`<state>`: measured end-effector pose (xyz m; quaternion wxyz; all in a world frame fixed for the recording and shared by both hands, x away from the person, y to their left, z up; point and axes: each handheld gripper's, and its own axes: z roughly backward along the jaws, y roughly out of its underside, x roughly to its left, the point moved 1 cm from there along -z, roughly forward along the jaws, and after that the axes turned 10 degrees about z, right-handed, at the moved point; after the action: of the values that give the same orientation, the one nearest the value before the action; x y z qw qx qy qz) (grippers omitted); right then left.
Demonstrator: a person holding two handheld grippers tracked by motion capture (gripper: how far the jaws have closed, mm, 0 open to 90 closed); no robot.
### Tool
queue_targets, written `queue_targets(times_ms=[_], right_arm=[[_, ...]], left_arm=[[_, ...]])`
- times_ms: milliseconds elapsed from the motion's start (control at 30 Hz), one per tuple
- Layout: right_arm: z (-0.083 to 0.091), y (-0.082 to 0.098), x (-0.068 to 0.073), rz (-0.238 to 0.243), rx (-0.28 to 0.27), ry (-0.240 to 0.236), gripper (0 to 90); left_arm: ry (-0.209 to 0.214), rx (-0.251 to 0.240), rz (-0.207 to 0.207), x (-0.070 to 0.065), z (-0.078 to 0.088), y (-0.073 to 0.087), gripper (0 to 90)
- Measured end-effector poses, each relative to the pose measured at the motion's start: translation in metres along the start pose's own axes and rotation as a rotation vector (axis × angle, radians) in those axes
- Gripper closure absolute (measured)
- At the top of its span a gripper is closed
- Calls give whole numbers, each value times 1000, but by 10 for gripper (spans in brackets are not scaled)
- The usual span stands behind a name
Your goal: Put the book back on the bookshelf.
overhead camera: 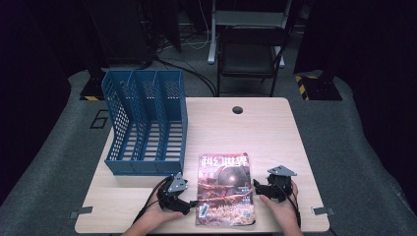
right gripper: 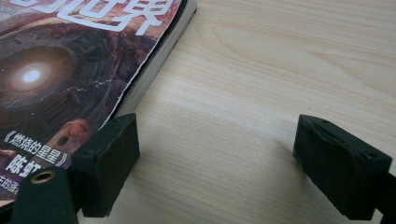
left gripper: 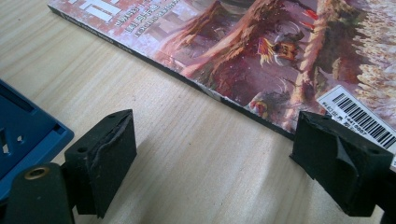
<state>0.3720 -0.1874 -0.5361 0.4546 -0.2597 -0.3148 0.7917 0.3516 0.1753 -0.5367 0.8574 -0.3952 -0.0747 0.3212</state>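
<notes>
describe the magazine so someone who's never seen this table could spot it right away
On the light wooden table, look at the near edge, between the left gripper and the right gripper. The magazine lies flat there, right of the blue file rack. Its reddish illustrated cover, white title characters and barcode sticker set it apart.

My jaws spread wide over the table | magazine spine ahead | blue rack corner at left

Your left gripper and right gripper sit low — both with jaws wide apart, holding nothing.
</notes>
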Motion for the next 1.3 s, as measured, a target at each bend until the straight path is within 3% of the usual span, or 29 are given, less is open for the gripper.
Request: queue_targets(times_ms=[567,633,767,967,1100,1300], right_arm=[[3,2,2,9,-8,-16,171],[3,2,2,7,-8,-17,170],[3,2,1,14,-10,-18,175],[4,2,0,8,-18,-22,255],[11,-2,0,-46,33,-7,446],[20,-10,6,-45,21,-8,476]], left_arm=[[-9,-3,18,-1,0,0,136],[-4,-13,49,-1,0,0,137],[-11,-1,56,0,0,-2,144],[-23,31,80,0,2,-6,160],[-3,45,144,2,6,-9,233],[-17,35,153,-3,8,-12,238]])
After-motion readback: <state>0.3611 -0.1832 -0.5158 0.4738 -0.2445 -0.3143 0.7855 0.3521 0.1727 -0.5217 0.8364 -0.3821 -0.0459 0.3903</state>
